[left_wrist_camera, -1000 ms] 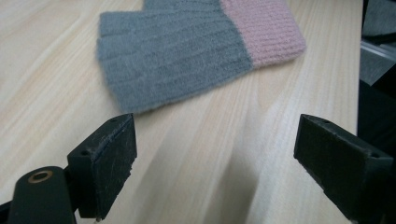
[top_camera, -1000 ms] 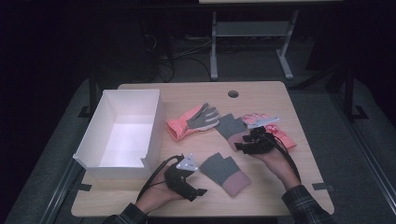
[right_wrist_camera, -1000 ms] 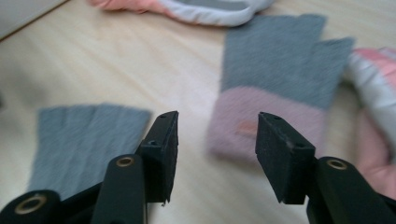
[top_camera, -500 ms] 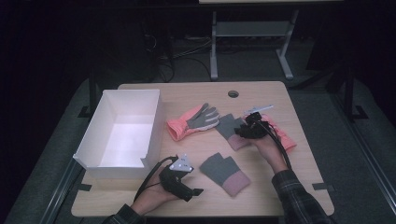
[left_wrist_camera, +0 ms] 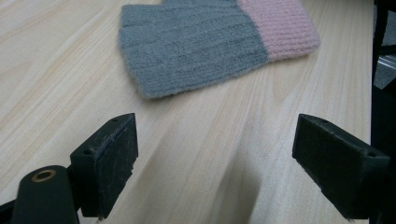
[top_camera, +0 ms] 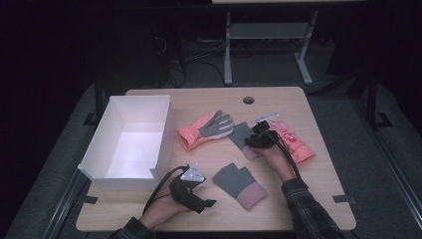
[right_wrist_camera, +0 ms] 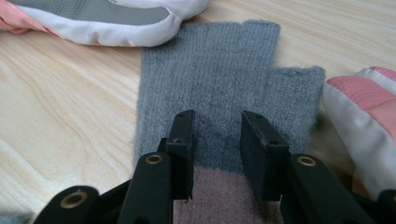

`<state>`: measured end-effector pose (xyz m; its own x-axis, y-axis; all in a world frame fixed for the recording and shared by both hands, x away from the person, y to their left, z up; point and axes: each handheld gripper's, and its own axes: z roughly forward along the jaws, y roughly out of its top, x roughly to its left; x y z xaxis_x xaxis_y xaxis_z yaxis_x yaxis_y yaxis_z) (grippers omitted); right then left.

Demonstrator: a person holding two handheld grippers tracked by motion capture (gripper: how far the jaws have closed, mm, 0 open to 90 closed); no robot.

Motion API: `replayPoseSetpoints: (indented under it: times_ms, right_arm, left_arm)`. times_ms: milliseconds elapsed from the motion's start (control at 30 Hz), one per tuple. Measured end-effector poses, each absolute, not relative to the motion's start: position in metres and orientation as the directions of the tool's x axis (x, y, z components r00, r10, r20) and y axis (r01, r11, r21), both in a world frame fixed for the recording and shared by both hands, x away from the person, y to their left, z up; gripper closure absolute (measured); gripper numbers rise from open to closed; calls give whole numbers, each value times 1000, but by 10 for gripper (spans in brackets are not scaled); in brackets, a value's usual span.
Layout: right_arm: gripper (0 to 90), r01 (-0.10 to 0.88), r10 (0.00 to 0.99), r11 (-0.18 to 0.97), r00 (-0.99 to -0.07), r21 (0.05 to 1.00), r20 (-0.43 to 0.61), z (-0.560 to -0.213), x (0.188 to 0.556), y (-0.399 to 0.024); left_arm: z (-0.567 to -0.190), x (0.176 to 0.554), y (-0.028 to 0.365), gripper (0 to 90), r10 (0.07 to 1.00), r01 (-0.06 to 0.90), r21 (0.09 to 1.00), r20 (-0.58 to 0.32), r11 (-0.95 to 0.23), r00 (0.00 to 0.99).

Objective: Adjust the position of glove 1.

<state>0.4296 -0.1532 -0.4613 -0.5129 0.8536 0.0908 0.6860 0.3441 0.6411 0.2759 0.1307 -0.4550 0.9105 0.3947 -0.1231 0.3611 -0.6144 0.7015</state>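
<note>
A grey knitted mitten with a pink cuff (top_camera: 240,133) (right_wrist_camera: 210,70) lies mid-table between two pink gloves. My right gripper (top_camera: 259,137) (right_wrist_camera: 217,122) is down on it, jaws a narrow gap apart. They have just been closing, with a strip of the grey knit between the tips, and the pads do not visibly pinch it. A matching grey and pink mitten (top_camera: 239,185) (left_wrist_camera: 196,42) lies nearer the front. My left gripper (top_camera: 205,203) (left_wrist_camera: 215,135) rests on the table just left of that one, jaws wide open and empty.
A white open box (top_camera: 94,160) stands at the table's left. A pink glove with a grey palm (top_camera: 206,129) (right_wrist_camera: 93,18) lies left of the right gripper. Another pink glove (top_camera: 297,144) (right_wrist_camera: 359,107) lies at its right. A cable hole (top_camera: 248,100) sits near the far edge.
The right hand has moved away from the person and a little left, down onto the far grey mitten, and its jaws have narrowed. The left hand has stayed put.
</note>
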Motion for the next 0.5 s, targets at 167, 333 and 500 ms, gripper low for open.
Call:
replayPoseSetpoints:
  times_ms: [167,333,500]
  right_arm:
    - [728,675,856,374,-514,636,42,-462,427,-149]
    - [837,660,850,399,-527,637,14,-462,425,-148]
    - [859,663,847,385,-530,642,40,-462,426,-151]
  left_arm:
    - [-457,276,129,141,399,366,691,-122,-623,909]
    - [-457,277,131,141,405,370,694,-123,-618,906]
    - [-457,277,131,143,408,374,694,-125,-616,904]
